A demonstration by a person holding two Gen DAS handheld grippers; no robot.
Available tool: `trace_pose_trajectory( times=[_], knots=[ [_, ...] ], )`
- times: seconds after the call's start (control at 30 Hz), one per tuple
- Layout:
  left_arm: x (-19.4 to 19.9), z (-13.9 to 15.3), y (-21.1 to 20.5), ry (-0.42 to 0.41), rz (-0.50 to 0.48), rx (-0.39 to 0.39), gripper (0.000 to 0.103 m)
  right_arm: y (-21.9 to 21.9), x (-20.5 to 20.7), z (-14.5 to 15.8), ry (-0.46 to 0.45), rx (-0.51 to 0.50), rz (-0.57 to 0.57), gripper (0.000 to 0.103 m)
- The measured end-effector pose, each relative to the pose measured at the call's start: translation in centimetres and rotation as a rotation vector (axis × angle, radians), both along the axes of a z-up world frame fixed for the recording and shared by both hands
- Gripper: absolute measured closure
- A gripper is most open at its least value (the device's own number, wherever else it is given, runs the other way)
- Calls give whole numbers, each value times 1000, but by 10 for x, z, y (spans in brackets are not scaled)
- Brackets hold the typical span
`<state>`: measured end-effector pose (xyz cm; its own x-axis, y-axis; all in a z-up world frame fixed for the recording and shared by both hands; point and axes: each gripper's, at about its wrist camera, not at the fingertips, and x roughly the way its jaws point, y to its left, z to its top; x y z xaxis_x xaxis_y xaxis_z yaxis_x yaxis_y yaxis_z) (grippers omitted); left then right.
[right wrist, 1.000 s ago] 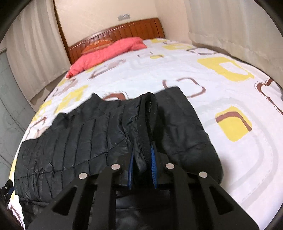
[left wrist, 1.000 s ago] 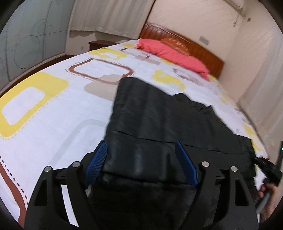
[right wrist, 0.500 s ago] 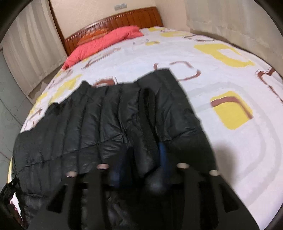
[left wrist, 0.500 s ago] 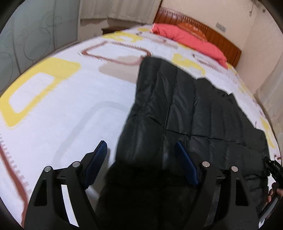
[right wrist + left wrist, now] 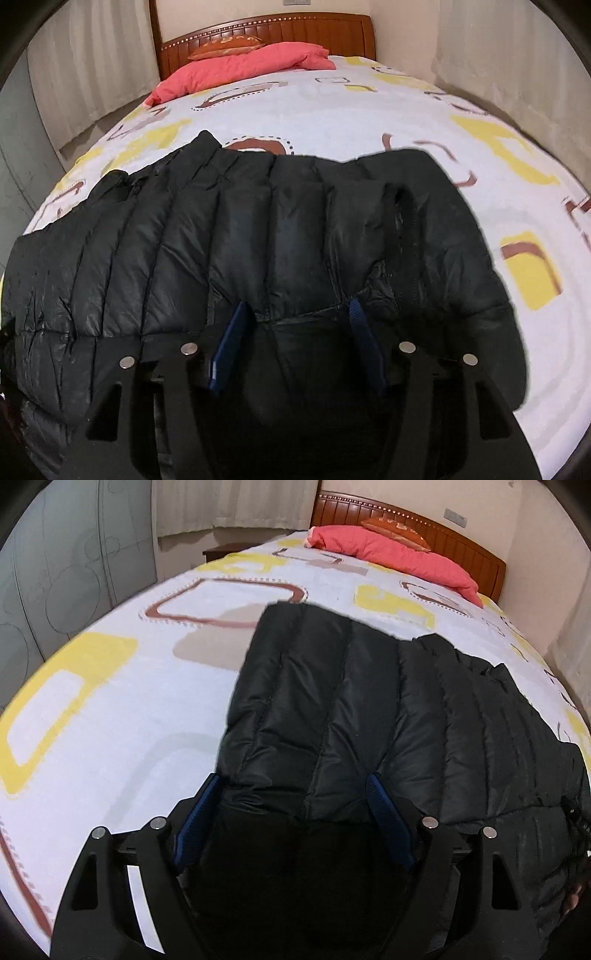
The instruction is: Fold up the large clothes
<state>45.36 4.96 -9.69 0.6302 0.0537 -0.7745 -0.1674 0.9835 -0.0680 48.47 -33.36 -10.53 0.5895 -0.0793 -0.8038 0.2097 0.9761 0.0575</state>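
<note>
A black quilted down jacket (image 5: 369, 716) lies spread across the bed, partly folded, and fills the near part of both views (image 5: 240, 236). My left gripper (image 5: 293, 782) is open, its blue pads wide apart over the jacket's near left edge, holding nothing. My right gripper (image 5: 297, 306) is open too, its pads apart over the jacket's near edge, beside a folded-over collar or hem (image 5: 402, 210). The jacket's nearest edge is hidden under both grippers.
The bed (image 5: 110, 701) has a white sheet with yellow and brown squares. A red pillow (image 5: 388, 554) and an orange cushion (image 5: 225, 46) lie by the wooden headboard (image 5: 266, 27). Curtains hang on both sides; a glass wardrobe door (image 5: 55, 572) stands at left.
My right gripper was shut on the jacket's black edge a second ago; it has opened and let go, and the fold now lies flat. My left gripper stayed open and shifted over the jacket.
</note>
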Motion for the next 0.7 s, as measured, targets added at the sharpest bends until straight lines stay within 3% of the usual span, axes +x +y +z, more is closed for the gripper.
trace_pose_trajectory(
  times=[0.13,0.23,0.33,0.43,0.5,0.6,0.7],
  knots=[
    [-18,38,-6,-148,16,-11,31,13,-2,25,-85,2,5,45],
    [-5,46,-23,-209,-14,-50,30,30,16,33,-133,20,33,45],
    [28,21,-40,-141,-33,-41,30,53,45,17,-107,48,86,45],
    [61,-16,-53,-7,-63,23,28,69,62,-9,-44,-52,106,42],
    [59,-12,-57,-24,-64,51,29,72,60,-7,-49,-74,107,42],
    [39,8,-49,-99,-63,44,29,58,44,8,-58,-31,77,42],
    [28,11,-29,-123,6,57,29,40,23,13,-88,-89,15,42]
  ],
)
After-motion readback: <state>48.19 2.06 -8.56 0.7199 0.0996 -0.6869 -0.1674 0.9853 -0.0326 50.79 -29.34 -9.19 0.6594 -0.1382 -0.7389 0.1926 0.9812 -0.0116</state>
